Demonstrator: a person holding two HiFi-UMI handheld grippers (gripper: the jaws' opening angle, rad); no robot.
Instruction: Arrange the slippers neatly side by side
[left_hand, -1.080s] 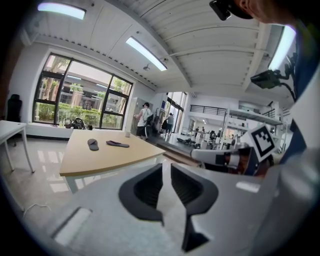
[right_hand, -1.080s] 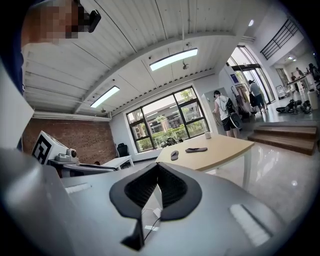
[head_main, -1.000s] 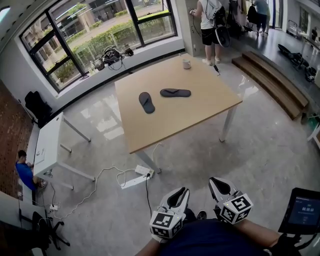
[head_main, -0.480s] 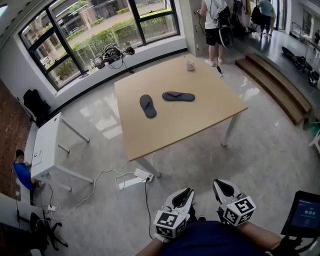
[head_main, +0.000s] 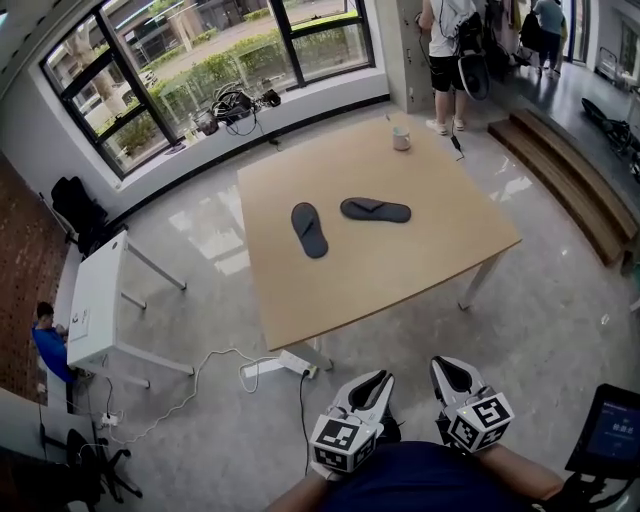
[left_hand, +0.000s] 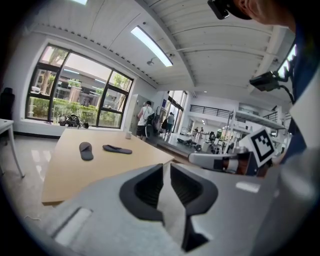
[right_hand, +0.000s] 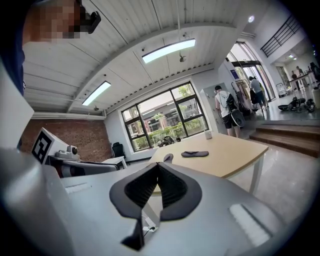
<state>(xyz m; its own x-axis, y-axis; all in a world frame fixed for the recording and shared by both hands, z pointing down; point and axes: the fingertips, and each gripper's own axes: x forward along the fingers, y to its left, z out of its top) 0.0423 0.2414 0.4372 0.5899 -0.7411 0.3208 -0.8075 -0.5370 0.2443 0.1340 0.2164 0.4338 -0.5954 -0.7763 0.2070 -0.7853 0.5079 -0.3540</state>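
Two dark slippers lie apart on the wooden table (head_main: 420, 270): one slipper (head_main: 309, 229) points roughly toward me, the other slipper (head_main: 375, 210) lies crosswise to its right. Both grippers are held low in front of my body, well short of the table. My left gripper (head_main: 375, 385) shows a narrow slit between its pads, nothing in it. My right gripper (head_main: 447, 372) is shut and empty. In the left gripper view both slippers (left_hand: 86, 150) (left_hand: 117, 149) lie beyond the left gripper (left_hand: 166, 167). Past the right gripper (right_hand: 158, 166), the crosswise slipper (right_hand: 195, 154) is visible.
A white cup (head_main: 401, 138) stands at the table's far edge. A power strip (head_main: 280, 365) with cables lies on the floor by the near table leg. A small white table (head_main: 95, 300) is at the left, wooden steps (head_main: 570, 190) at the right, people (head_main: 450, 40) behind.
The table and slippers have come nearer and lower in the head view as I move toward them. Both grippers keep the same pose in front of me.
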